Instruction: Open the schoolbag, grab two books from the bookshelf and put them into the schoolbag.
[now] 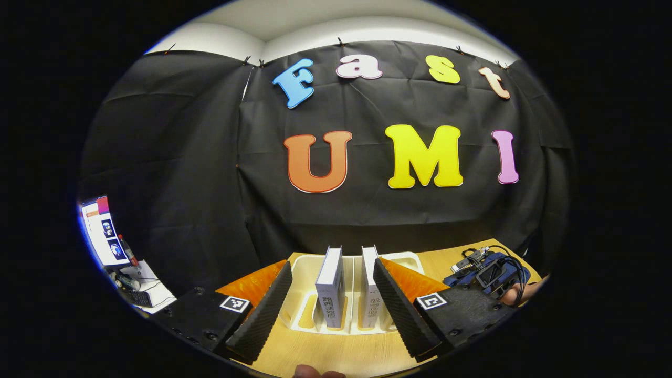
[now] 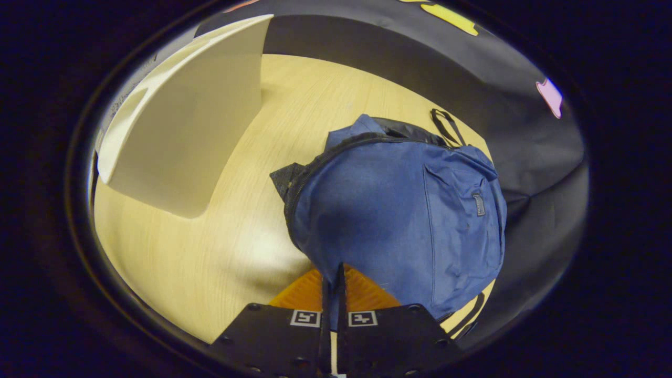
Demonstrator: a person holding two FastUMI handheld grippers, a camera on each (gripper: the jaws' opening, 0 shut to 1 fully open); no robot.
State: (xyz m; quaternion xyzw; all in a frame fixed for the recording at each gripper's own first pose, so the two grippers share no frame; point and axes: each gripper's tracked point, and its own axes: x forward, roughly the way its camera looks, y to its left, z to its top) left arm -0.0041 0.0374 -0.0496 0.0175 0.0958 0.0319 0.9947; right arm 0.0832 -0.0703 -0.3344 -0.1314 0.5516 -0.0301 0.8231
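Note:
Two white books (image 1: 331, 289) (image 1: 370, 289) stand upright, spines toward me, in a white bookshelf rack (image 1: 302, 310) on the wooden table. My left gripper (image 1: 332, 268) is open, one finger on each side of the pair of books, touching neither. In the right gripper view, the blue schoolbag (image 2: 409, 210) lies flat on the table with its zipper line along the left edge. My right gripper (image 2: 332, 283) is shut at the bag's near edge, with blue fabric pinched between its fingers. In the left gripper view that right gripper (image 1: 491, 273) sits on the bag at the far right.
The white rack's side wall (image 2: 184, 131) rises at the left of the bag, with bare table (image 2: 210, 252) between them. A monitor (image 1: 102, 231) and small items stand off the table at the far left. A hand (image 1: 525, 291) holds the right gripper.

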